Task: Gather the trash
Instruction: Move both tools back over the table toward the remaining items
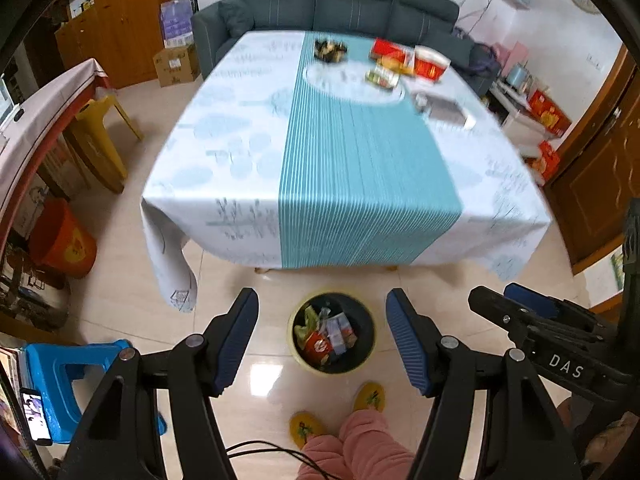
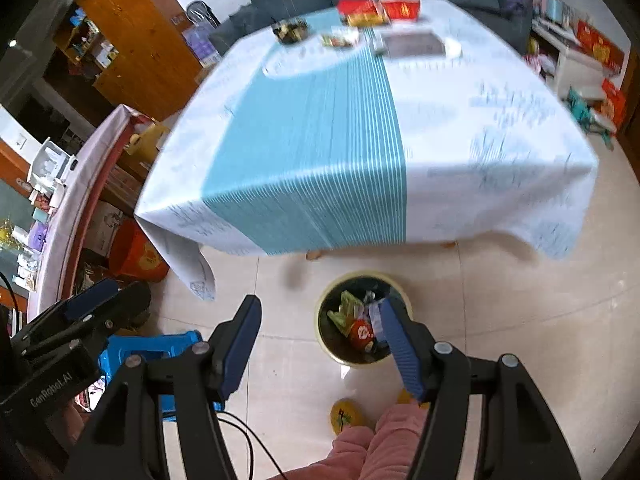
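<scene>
From my left gripper point(image 1: 322, 336), I look down at the floor. My fingers point(image 1: 236, 340) are apart and nothing is between them. Right below the gap stands the trash bin point(image 1: 370, 350) on the floor, just in front of the near edge of the desk point(image 1: 224, 184). It has wrappers point(image 1: 324, 338) inside. My yellow slippers point(image 1: 370, 396) and pink trousers point(image 1: 360, 444) are just behind the bin. A blue stool point(image 1: 64, 376) stands to the left. At the far edge of the desk lie a red box point(image 1: 390, 52), a red cup point(image 1: 430, 64), a dark bowl point(image 1: 330, 50) and a small packet point(image 1: 382, 77). A dark sofa point(image 1: 340, 0) stands behind the desk. My other gripper shows at the right, and a black cable point(image 1: 276, 450) hangs by my legs.

From my right gripper point(image 2: 320, 344), these fingers point(image 2: 240, 344) are apart too, and hold nothing. My right finger covers one side of the trash bin point(image 2: 332, 344). The wrappers point(image 2: 352, 316) show inside it. The desk point(image 2: 480, 140) is beyond the bin, with the red box point(image 2: 360, 10) and red cup point(image 2: 400, 4) at its far edge. The blue stool point(image 2: 176, 342) peeks out behind my left finger.
</scene>
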### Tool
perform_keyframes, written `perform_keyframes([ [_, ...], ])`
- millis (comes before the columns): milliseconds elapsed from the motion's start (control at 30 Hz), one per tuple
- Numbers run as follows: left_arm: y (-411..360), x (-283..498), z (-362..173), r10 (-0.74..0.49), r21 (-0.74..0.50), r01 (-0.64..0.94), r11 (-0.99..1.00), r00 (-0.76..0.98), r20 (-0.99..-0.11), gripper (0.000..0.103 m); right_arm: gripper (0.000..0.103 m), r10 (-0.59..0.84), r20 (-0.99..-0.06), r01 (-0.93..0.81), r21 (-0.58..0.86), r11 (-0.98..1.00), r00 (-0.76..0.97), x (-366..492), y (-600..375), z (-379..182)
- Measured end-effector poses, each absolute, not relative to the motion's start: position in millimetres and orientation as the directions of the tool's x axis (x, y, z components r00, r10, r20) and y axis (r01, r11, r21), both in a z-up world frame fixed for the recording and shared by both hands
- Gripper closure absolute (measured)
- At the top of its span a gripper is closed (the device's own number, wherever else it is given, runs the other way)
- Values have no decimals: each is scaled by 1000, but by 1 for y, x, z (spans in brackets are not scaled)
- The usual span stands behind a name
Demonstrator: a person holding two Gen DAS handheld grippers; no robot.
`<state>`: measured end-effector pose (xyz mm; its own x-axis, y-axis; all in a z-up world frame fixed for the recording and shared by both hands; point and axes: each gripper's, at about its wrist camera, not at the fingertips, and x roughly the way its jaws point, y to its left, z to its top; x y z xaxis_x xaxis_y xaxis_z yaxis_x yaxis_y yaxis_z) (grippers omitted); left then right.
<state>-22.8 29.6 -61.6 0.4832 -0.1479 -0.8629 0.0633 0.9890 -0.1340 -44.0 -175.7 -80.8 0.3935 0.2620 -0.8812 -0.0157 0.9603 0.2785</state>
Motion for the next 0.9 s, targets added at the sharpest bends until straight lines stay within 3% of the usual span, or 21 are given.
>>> perform_keyframes([
  [500,33,-12,28,-162,-111,121,986,620,-767,38,41,236,-790,-78,234,969,565,-37,-165,19],
  [900,31,28,40,-155,-110,109,988,640,-753,38,41,222,-726,-80,225,971,651,-14,-178,44],
])
